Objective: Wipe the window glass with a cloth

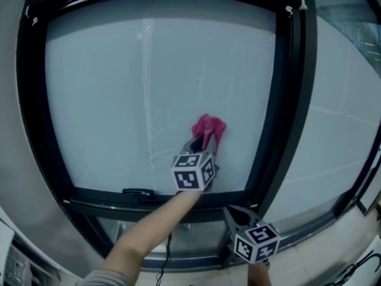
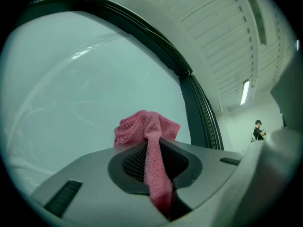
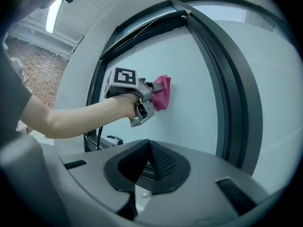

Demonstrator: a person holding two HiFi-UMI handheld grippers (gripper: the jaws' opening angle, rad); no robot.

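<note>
A pink cloth (image 1: 209, 130) is bunched against the window glass (image 1: 119, 100), low and right of the pane's middle. My left gripper (image 1: 202, 146) is shut on the pink cloth (image 2: 147, 138), which runs back between the jaws. From the right gripper view the same cloth (image 3: 162, 91) presses on the glass (image 3: 189, 79) ahead of the left gripper (image 3: 154, 97). My right gripper (image 1: 233, 214) hangs lower, below the sill, shut with nothing in it (image 3: 147, 150).
A black window frame (image 1: 280, 112) borders the pane, with a handle (image 1: 138, 192) on the bottom rail. A second pane (image 1: 339, 130) lies to the right. A person (image 2: 258, 129) stands far off in the left gripper view.
</note>
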